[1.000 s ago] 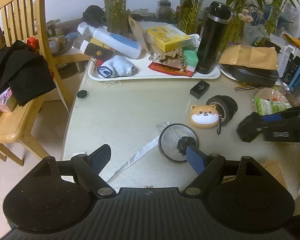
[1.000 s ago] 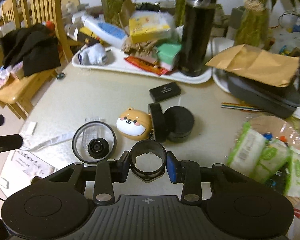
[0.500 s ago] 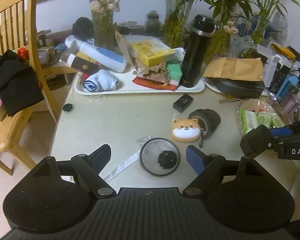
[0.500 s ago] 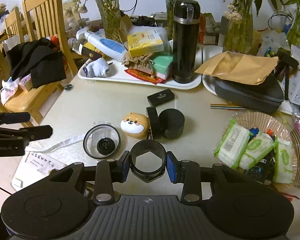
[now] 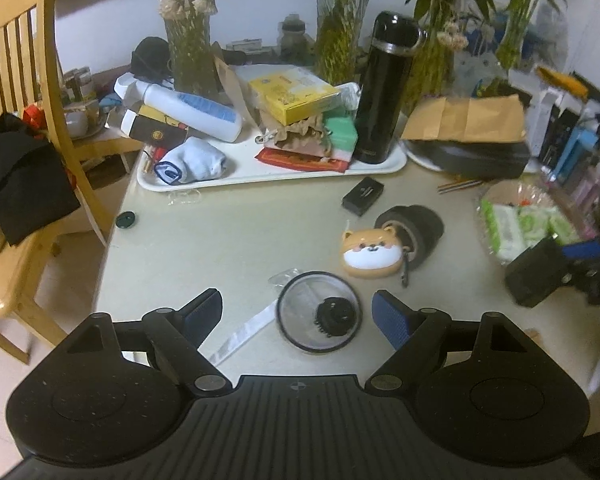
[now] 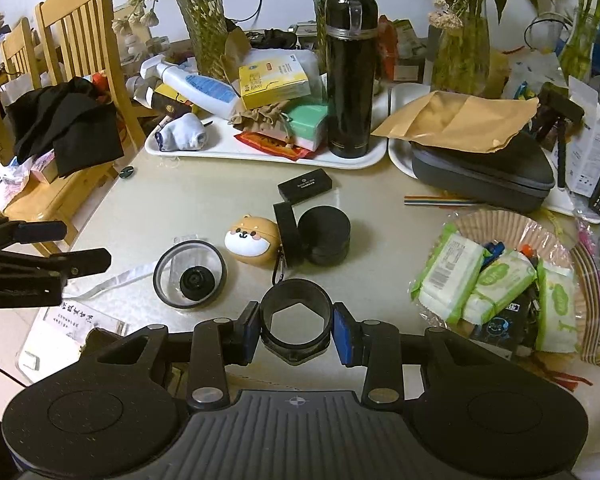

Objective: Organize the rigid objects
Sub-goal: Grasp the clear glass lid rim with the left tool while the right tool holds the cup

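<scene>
My right gripper (image 6: 295, 330) is shut on a black ring with a hexagonal opening (image 6: 295, 322), held above the table's near edge. My left gripper (image 5: 298, 312) is open and empty, above a round clear lid with a black centre (image 5: 319, 312), which also shows in the right wrist view (image 6: 190, 274). A shiba-dog case (image 5: 371, 254) (image 6: 252, 240) lies beside black tape rolls (image 5: 414, 228) (image 6: 314, 234). A small black box (image 5: 362, 196) (image 6: 305, 189) lies behind them. The right gripper shows at the right edge of the left wrist view (image 5: 560, 268); the left gripper shows at the left of the right wrist view (image 6: 40, 264).
A white tray (image 5: 396, 162) at the back holds a tall black flask (image 5: 386, 88), a yellow box, bottles and a sock. A grey case under a brown envelope (image 6: 480, 164) sits back right. A basket of wipe packs (image 6: 496, 276) is right. A wooden chair with black cloth (image 5: 20, 168) stands left.
Both grippers have pulled back and risen, so the table objects look smaller and farther. The right gripper still holds the black ring; the left stays open.
</scene>
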